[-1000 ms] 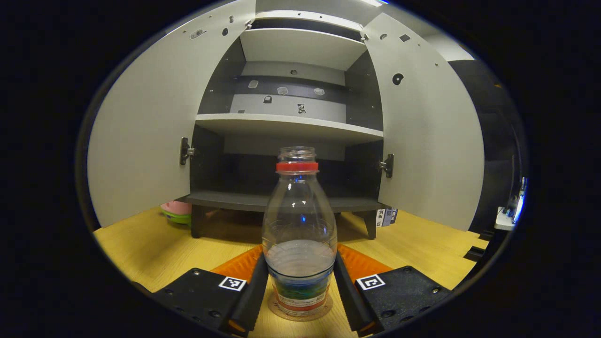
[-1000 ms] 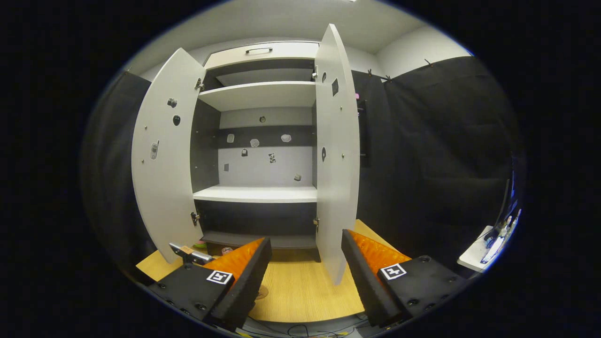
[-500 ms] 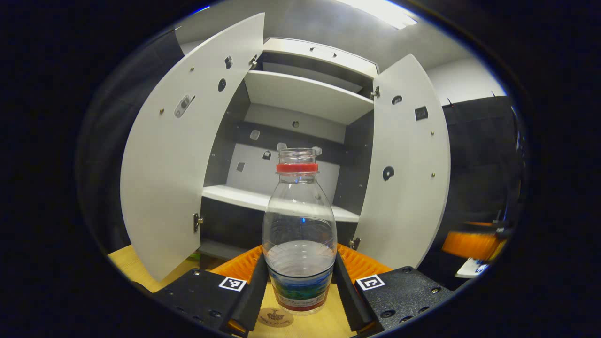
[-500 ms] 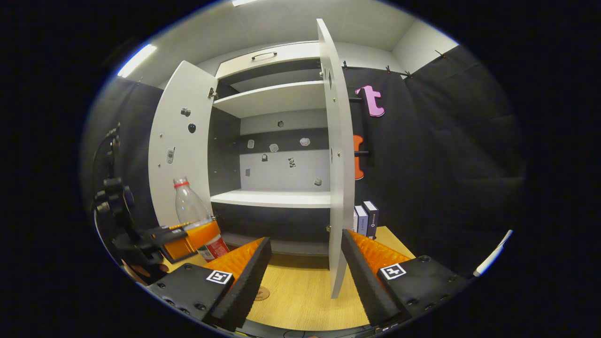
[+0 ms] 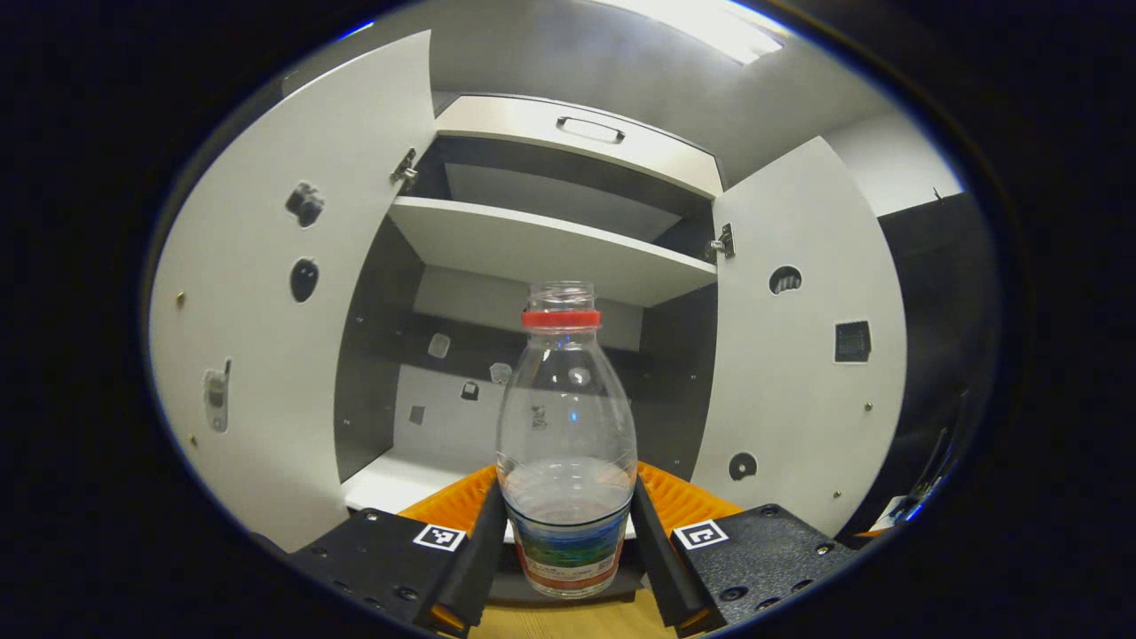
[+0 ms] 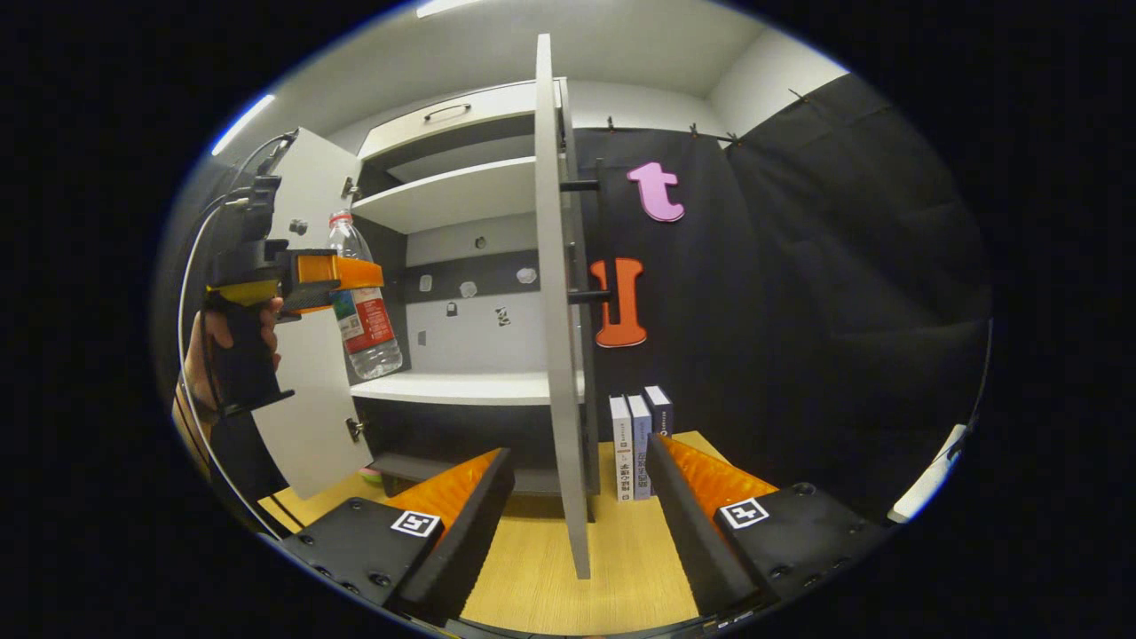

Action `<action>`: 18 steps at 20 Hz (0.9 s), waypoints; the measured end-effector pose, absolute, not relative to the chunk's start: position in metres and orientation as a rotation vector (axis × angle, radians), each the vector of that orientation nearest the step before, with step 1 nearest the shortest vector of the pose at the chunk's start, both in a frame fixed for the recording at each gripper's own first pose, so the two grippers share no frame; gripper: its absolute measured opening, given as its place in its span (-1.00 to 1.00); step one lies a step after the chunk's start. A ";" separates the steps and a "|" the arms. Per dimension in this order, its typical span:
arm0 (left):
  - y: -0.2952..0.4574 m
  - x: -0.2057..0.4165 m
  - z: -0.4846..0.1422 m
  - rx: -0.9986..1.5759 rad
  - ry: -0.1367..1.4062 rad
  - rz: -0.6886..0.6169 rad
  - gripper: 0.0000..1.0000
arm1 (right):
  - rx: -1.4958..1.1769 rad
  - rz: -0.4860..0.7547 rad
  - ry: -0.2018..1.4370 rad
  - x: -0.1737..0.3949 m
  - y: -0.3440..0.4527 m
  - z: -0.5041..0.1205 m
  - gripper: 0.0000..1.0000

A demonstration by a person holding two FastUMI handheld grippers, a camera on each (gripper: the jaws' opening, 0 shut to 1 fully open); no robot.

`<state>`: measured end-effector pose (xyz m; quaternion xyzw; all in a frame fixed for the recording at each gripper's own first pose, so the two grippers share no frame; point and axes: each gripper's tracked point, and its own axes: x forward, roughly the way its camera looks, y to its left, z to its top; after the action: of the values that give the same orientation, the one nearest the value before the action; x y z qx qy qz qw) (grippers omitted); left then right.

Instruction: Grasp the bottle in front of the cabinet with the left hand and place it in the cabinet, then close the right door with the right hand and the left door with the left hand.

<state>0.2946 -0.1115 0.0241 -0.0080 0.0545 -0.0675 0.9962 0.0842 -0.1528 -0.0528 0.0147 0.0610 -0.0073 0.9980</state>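
Note:
My left gripper is shut on a clear bottle with a red neck ring, no cap and a little water. It holds the bottle upright in the air, level with the white middle shelf of the open cabinet. In the right gripper view the same bottle hangs in the left gripper in front of the left door. My right gripper is open and holds nothing. The right door stands edge-on straight ahead of it, with its bottom corner between the fingers.
Both cabinet doors stand wide open. An upper shelf and a drawer with a handle lie above. Books stand on the wooden table right of the cabinet. A hand holds the left gripper's grip.
My left gripper has lifted the bottle off the table, from floor level up to the middle shelf's height. The right gripper has shifted right, so the right door now shows edge-on.

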 end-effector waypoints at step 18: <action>-0.091 0.477 -0.121 0.074 0.375 -0.125 0.45 | 0.026 -0.475 0.151 0.052 -0.224 -0.061 0.97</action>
<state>0.4771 -0.0913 -0.1206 0.0367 0.1860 -0.0620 0.9799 0.0524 -0.2243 -0.0609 0.0131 0.0747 -0.2351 0.9690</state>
